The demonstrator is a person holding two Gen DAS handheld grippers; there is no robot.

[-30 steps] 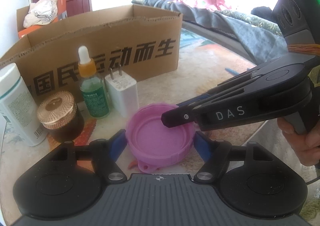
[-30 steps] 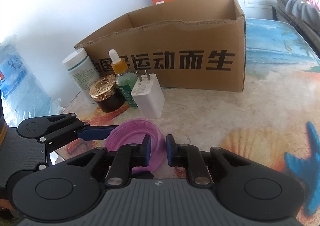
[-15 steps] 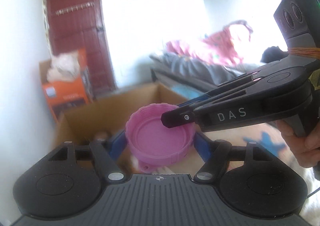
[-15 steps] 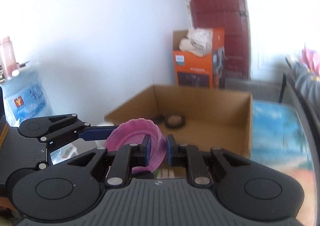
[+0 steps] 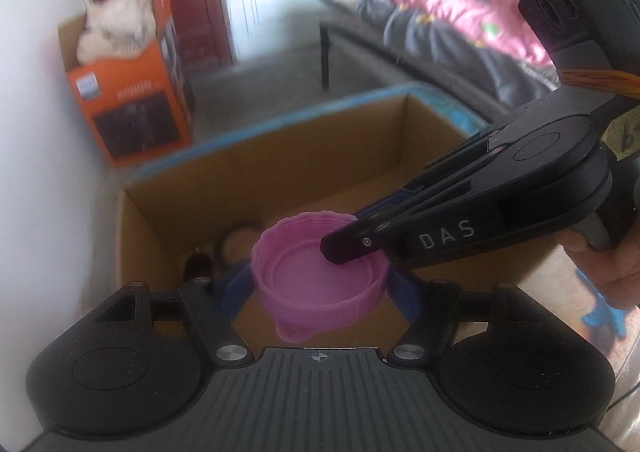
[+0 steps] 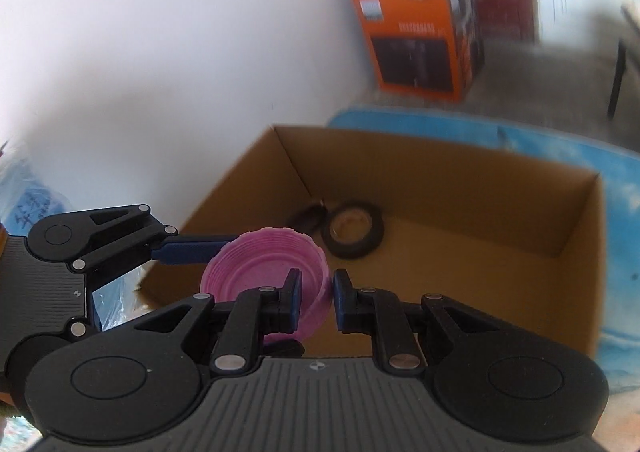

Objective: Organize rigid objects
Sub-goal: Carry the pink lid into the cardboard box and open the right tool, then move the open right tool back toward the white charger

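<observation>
The pink lid hangs in the air above the open cardboard box, hollow side up, held by both grippers at once. The left gripper clamps it across its width, one blue finger on each side of the ribbed rim. The right gripper pinches the lid's wall at one edge, its jaws nearly together on the thin plastic. A hand grasps the right gripper's handle. On the box floor lies a roll of black tape beside a small dark item too blurred to identify. Behind stands an orange box and a sofa with pink bedding.
</observation>
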